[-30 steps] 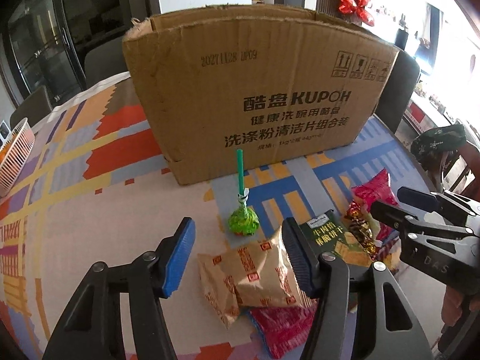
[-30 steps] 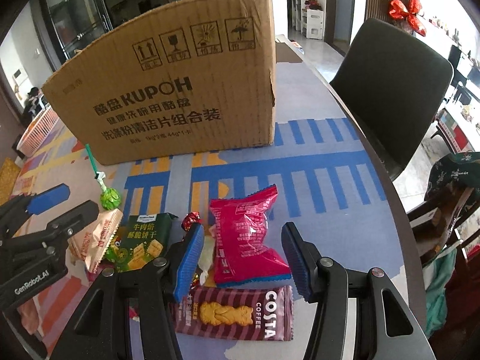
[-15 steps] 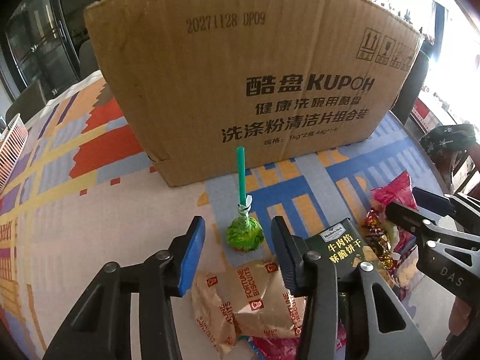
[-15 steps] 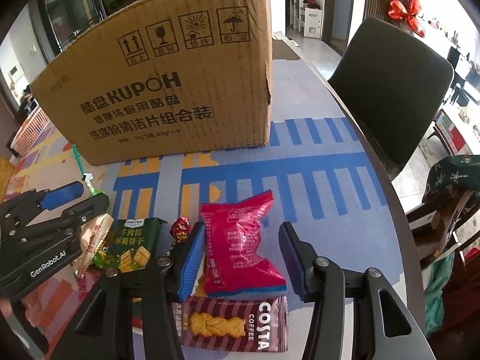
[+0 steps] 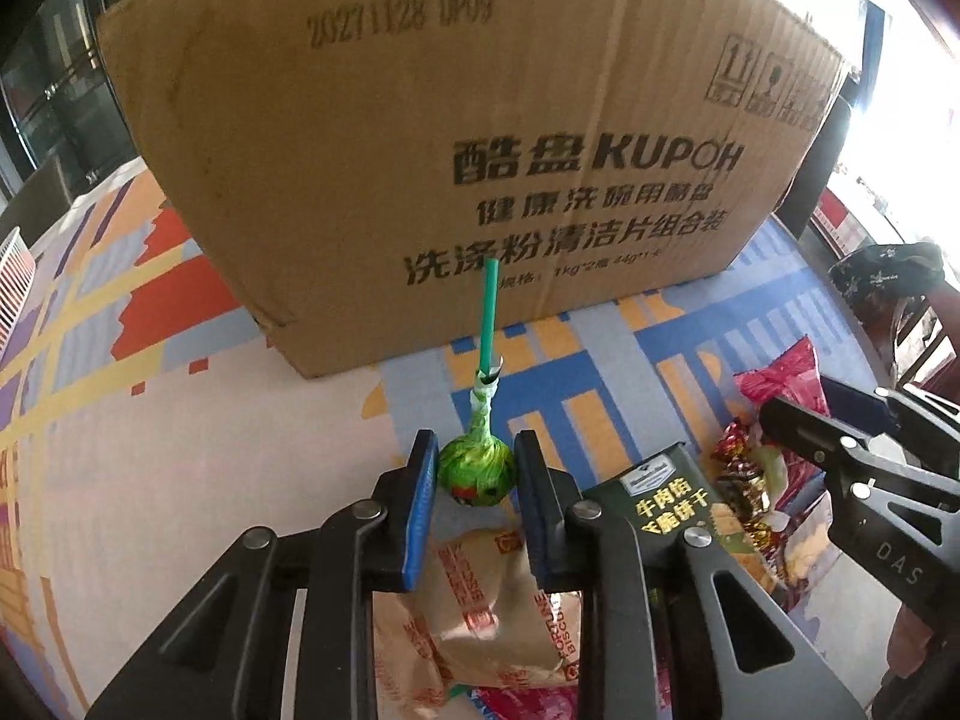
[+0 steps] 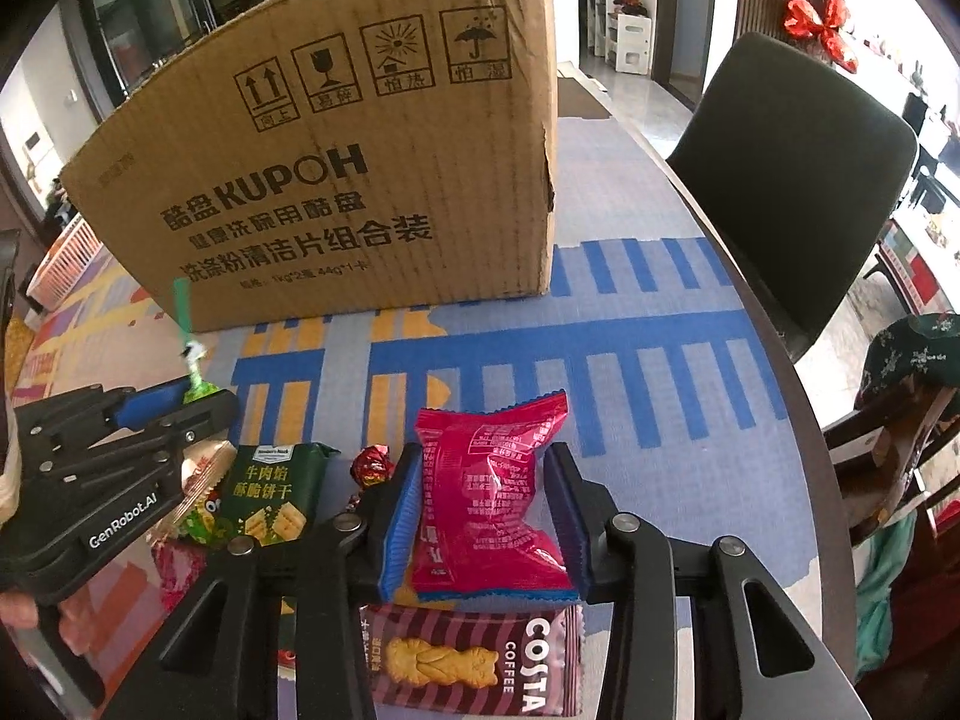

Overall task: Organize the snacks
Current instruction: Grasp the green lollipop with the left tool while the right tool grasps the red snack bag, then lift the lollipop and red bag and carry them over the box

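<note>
Closing both tongs in front of the cardboard box point(image 5: 456, 138): my left gripper point(image 5: 474, 480) pinches the green lollipop point(image 5: 477, 471), my right gripper point(image 6: 489, 510) squeezes the pink snack packet point(image 6: 486, 498), both near the box's base.

Your right gripper point(image 6: 483, 516) has just been closing its fingers point(image 6: 399, 531) onto the red snack packet point(image 6: 489, 498), above the Costa biscuit pack point(image 6: 474, 660), cardboard box point(image 6: 336, 180) behind.

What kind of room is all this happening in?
Most likely a home dining area: a table with a colourful patterned tablecloth, a dark dining chair pulled up to it, and shelving down a hallway.
</note>
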{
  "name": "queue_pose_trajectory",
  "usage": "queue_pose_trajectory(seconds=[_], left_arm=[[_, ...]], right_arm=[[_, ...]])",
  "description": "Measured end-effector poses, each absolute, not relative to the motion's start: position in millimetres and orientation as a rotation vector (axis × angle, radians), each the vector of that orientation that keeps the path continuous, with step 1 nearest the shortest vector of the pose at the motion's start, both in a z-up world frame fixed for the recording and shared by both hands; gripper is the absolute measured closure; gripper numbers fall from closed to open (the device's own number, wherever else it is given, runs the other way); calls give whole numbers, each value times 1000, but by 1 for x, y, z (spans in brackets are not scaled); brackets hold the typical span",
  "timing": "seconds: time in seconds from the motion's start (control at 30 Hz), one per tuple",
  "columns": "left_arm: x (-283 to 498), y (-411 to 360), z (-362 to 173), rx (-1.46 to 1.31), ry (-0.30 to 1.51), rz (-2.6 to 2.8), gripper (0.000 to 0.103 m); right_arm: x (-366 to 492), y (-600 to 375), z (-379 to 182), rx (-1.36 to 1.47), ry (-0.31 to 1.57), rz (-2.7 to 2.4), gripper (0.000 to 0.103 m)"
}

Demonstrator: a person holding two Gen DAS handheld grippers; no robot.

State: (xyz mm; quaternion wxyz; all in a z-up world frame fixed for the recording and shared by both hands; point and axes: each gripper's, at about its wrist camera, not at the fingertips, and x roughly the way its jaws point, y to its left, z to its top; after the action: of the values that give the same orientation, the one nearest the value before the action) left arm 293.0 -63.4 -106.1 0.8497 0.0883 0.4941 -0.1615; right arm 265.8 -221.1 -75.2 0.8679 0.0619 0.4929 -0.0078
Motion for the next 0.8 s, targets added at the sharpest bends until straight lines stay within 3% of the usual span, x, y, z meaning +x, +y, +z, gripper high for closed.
queue_pose_trajectory(seconds=[0.8], left_arm=[[240, -57, -8, 128, 842, -392, 76]], right_arm=[[225, -212, 22, 126, 808, 54, 67]])
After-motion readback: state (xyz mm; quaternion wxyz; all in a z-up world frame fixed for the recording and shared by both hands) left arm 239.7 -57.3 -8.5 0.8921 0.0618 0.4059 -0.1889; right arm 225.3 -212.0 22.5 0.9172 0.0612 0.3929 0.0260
